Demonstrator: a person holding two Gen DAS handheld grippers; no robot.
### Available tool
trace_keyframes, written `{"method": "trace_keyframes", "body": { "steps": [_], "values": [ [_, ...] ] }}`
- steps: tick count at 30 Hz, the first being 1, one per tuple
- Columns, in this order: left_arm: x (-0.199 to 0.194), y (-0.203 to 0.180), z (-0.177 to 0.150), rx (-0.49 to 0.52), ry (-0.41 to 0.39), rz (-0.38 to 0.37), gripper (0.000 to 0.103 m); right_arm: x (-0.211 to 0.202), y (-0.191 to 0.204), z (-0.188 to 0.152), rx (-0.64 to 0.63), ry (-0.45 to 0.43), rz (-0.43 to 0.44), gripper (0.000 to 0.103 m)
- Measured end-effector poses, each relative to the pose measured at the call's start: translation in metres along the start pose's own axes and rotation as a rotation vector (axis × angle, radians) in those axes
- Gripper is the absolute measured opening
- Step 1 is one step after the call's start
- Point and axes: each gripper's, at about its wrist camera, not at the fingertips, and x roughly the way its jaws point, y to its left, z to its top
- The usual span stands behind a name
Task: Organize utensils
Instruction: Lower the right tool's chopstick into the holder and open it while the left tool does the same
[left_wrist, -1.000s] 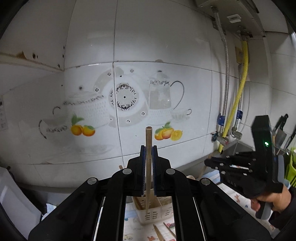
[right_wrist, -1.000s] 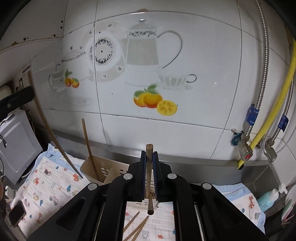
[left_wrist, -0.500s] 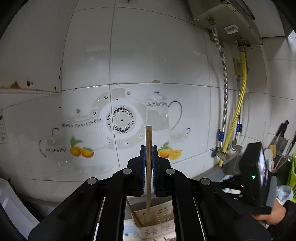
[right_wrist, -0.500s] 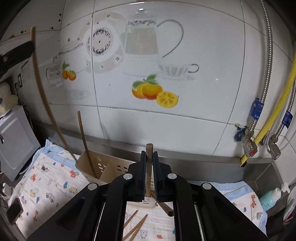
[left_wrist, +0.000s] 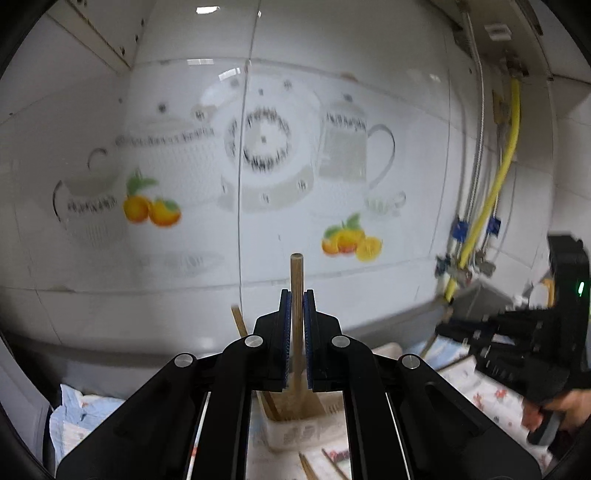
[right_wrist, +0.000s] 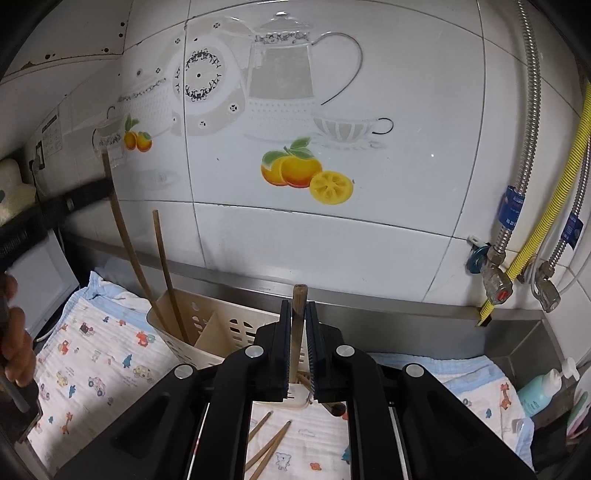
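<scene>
My left gripper (left_wrist: 296, 299) is shut on an upright wooden chopstick (left_wrist: 296, 280), whose lower end hangs over the cream utensil basket (left_wrist: 295, 428). In the right wrist view that chopstick (right_wrist: 125, 236) dips into the basket's left compartment (right_wrist: 207, 325) beside another chopstick (right_wrist: 166, 273) that stands there. My right gripper (right_wrist: 297, 308) is shut on a darker wooden chopstick (right_wrist: 298, 321) above the basket's near edge. The right gripper also shows in the left wrist view (left_wrist: 524, 343), at the right.
Several loose chopsticks (right_wrist: 269, 443) lie on the printed cloth (right_wrist: 96, 369) in front of the basket. The tiled wall (right_wrist: 332, 221) stands close behind. Gas hoses and valves (right_wrist: 517, 236) are at the right, with a soap bottle (right_wrist: 543, 387) below.
My left gripper has come down with its chopstick, whose tip has entered the basket's left compartment. My right gripper has stayed over the basket with its chopstick.
</scene>
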Motion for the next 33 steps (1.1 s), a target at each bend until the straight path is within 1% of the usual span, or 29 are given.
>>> {"method": "trace_keyframes", "body": {
  "steps": [1, 2, 3, 4, 7, 10, 12, 15, 17, 18, 20, 22, 25, 28, 30, 32, 33],
  "values": [
    [0.001, 0.000, -0.004, 0.009, 0.008, 0.008, 0.006, -0.002, 0.000, 0.000, -0.001, -0.003, -0.003, 0.012],
    [0.001, 0.000, -0.007, 0.010, 0.021, 0.012, 0.006, -0.003, -0.001, 0.000, 0.001, -0.005, -0.002, 0.019],
    [0.002, 0.002, -0.010, 0.002, 0.033, 0.008, 0.006, -0.006, -0.001, 0.000, 0.005, -0.008, -0.002, 0.023],
    [0.002, 0.003, -0.012, -0.005, 0.042, 0.006, 0.006, -0.008, -0.001, 0.000, 0.006, -0.012, -0.002, 0.024],
    [0.002, 0.008, -0.019, -0.032, 0.074, -0.005, 0.006, -0.017, -0.001, 0.000, 0.006, -0.021, -0.008, 0.026],
    [-0.001, 0.009, -0.025, -0.034, 0.093, -0.007, 0.006, -0.034, 0.003, -0.003, -0.004, -0.044, -0.029, 0.028],
    [-0.005, 0.008, -0.030, -0.030, 0.102, 0.008, 0.006, -0.048, 0.005, -0.006, 0.004, -0.065, -0.020, 0.030],
    [-0.013, 0.010, -0.034, -0.039, 0.110, 0.004, 0.006, -0.070, 0.009, -0.016, 0.024, -0.090, -0.006, 0.033],
    [-0.023, 0.012, -0.037, -0.047, 0.111, 0.010, 0.006, -0.081, 0.013, -0.025, 0.031, -0.094, 0.003, 0.033],
    [-0.029, 0.012, -0.038, -0.050, 0.112, 0.003, 0.006, -0.087, 0.016, -0.034, 0.039, -0.086, 0.006, 0.033],
    [-0.041, 0.012, -0.042, -0.045, 0.106, 0.017, 0.006, -0.092, 0.021, -0.050, 0.041, -0.064, 0.009, 0.033],
    [-0.056, 0.013, -0.049, -0.059, 0.108, 0.016, 0.007, -0.093, 0.029, -0.074, 0.039, -0.024, -0.001, 0.033],
    [-0.073, 0.012, -0.068, -0.073, 0.130, 0.011, 0.007, -0.087, 0.043, -0.117, 0.040, 0.042, 0.010, 0.033],
    [-0.087, 0.013, -0.096, -0.094, 0.173, 0.012, 0.007, -0.078, 0.056, -0.164, 0.056, 0.117, 0.018, 0.033],
    [-0.093, 0.014, -0.118, -0.113, 0.209, 0.008, 0.007, -0.072, 0.062, -0.194, 0.092, 0.163, 0.035, 0.033],
    [-0.099, 0.017, -0.135, -0.128, 0.220, 0.022, 0.007, -0.068, 0.068, -0.214, 0.115, 0.195, 0.050, 0.033],
    [-0.102, 0.018, -0.145, -0.140, 0.237, 0.029, 0.007, -0.066, 0.073, -0.224, 0.118, 0.205, 0.041, 0.032]
  ]
}}
